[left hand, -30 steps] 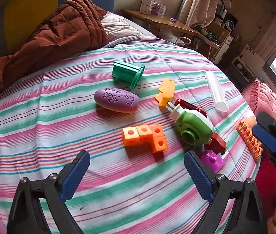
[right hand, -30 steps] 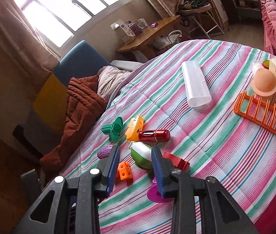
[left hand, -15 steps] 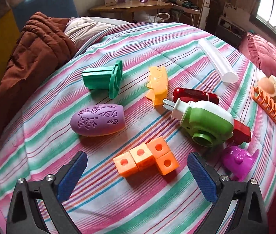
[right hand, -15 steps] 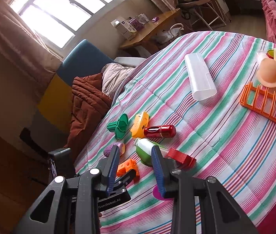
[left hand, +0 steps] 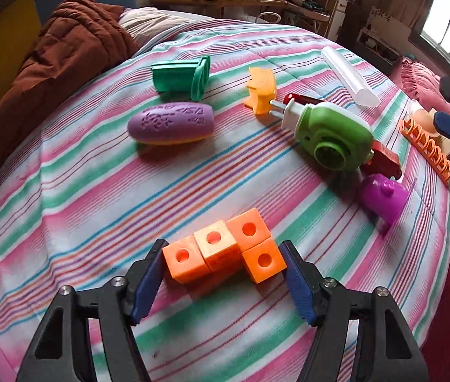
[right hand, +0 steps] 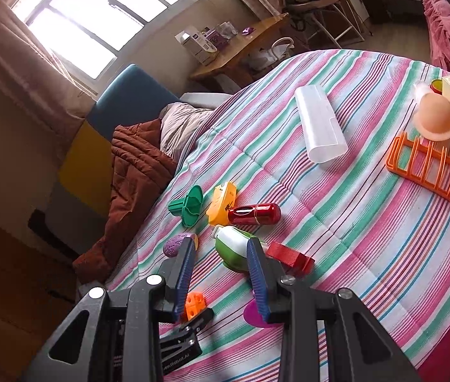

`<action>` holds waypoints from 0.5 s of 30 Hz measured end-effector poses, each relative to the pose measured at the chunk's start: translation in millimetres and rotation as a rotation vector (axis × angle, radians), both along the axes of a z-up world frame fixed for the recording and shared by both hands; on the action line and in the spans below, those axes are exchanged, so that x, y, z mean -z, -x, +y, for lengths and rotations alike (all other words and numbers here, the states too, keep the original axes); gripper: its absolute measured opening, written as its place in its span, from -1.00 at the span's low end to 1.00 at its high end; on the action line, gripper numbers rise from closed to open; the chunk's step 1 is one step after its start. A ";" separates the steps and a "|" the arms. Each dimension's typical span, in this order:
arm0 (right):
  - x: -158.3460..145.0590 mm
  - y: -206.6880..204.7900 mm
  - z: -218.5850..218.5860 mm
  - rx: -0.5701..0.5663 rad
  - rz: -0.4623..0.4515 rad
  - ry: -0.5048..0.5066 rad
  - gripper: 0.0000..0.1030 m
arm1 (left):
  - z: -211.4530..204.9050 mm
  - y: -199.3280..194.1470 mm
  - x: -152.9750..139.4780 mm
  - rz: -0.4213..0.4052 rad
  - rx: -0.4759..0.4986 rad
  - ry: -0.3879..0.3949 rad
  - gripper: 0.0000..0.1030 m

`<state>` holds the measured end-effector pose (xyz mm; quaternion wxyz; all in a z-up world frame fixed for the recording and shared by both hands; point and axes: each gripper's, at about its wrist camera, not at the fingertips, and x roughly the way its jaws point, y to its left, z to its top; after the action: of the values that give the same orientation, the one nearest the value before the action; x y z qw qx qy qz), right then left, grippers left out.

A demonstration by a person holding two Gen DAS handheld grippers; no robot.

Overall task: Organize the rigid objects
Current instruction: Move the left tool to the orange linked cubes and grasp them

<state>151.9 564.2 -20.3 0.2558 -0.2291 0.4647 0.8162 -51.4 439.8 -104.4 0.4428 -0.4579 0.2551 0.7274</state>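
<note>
An L-shaped block of orange cubes [left hand: 225,251] lies on the striped bedspread [left hand: 97,191] near the front. My left gripper [left hand: 222,245] points down over it. Its jaws are closing, and the blue pads [left hand: 148,277] touch the block's two ends. In the right wrist view the same block [right hand: 194,304] shows low down, beside the left gripper's finger [right hand: 190,328]. My right gripper [right hand: 220,245] hovers above the bed, narrowly open with nothing between its fingers.
Spread across the bed are a purple oval case [left hand: 170,124], a green holder [left hand: 182,78], a yellow piece [left hand: 261,90], a green and white plug device [left hand: 333,133], a magenta cup [left hand: 382,199], a clear tube case [left hand: 349,74] and an orange rack [left hand: 425,146]. A brown quilt [left hand: 65,51] lies at the back left.
My left gripper has dropped onto the orange cube block, rolled, and narrowed its jaws from wide apart to the block's ends. The right gripper has stayed put.
</note>
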 end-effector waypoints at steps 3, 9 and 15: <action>4.3 1.1 2.6 0.003 -0.016 0.025 -0.35 | -28.6 -16.7 -1.9 0.035 -0.038 0.004 0.37; 23.4 16.7 6.5 -0.025 -0.136 0.099 -0.35 | -74.3 -36.2 -2.8 0.060 -0.108 -0.009 0.37; 41.3 38.9 3.4 -0.064 -0.296 0.107 -0.30 | -97.5 -49.3 -2.8 0.078 -0.129 -0.037 0.37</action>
<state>113.0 567.6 -61.6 0.2826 -0.3750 0.4573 0.7553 -2.1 342.4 -101.7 0.3930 -0.4367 0.2284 0.7763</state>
